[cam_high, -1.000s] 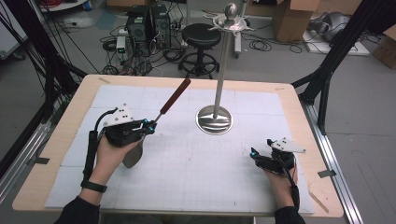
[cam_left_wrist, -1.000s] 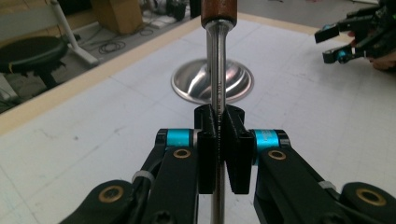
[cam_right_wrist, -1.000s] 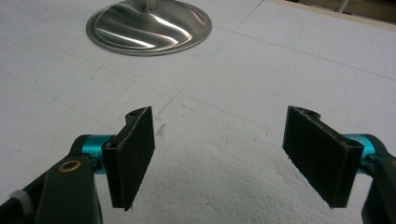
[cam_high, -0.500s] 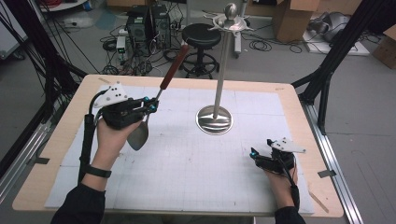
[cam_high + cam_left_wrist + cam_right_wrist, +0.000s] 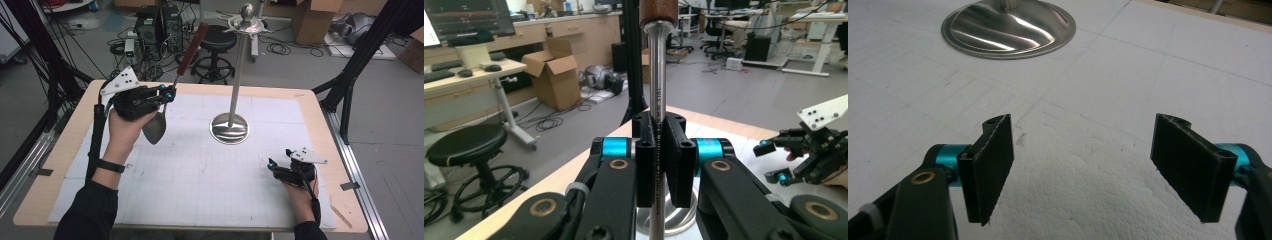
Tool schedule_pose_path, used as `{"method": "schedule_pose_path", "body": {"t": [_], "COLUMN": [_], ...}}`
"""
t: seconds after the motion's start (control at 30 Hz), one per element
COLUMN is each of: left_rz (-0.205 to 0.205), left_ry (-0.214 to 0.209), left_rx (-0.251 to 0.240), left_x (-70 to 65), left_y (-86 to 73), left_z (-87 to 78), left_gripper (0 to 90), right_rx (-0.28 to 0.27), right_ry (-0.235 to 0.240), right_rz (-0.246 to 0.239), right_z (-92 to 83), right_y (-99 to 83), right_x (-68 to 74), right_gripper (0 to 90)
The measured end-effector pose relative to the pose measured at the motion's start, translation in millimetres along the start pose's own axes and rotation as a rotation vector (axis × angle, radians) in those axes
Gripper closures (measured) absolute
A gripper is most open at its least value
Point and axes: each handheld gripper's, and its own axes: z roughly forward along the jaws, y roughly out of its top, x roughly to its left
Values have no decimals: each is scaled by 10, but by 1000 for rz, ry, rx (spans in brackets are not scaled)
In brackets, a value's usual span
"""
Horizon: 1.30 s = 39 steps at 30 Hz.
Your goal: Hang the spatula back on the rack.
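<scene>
Spoon (image 5: 156, 127) hangs clear of the worktop (image 5: 200, 170), its steel shank clamped between the closed jaws of the left hand-held gripper (image 5: 659, 150), bowl down and wooden handle up, probably readied for hanging on the stand (image 5: 235, 75). The right hand-held gripper (image 5: 1083, 170) rests low, jaws wide and empty. Any hanging hole in the handle is too small to make out.

Take the stand (image 5: 229, 127) as your landmark: its base sits on the table (image 5: 320, 125) behind the middle. To its left, your left gripper (image 5: 167, 93) is raised above the table, the ladle (image 5: 170, 90) between its jaws, handle pointing up and back. Your right gripper (image 5: 271, 165) rests on the table before the stand, to its right.
</scene>
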Motion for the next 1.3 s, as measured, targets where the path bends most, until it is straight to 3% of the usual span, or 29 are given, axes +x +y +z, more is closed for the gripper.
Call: {"method": "schedule_pose_path", "body": {"t": [0.27,0.47,1.3], "left_rz": [17,5,-8], "left_ry": [-21,-30,-36], "left_rx": [3,8,29], "left_x": [13,35,66], "left_y": [68,48,-25], "left_z": [195,294,494], "left_gripper": [844,844,843], "right_rx": [-1,-3,-1], "right_ry": [3,2,4], "right_rz": [1,-1,-9], "right_z": [0,2,5], "right_y": [0,-1,1], "right_x": [-1,-5,-1], "right_gripper": [244,245,245]}}
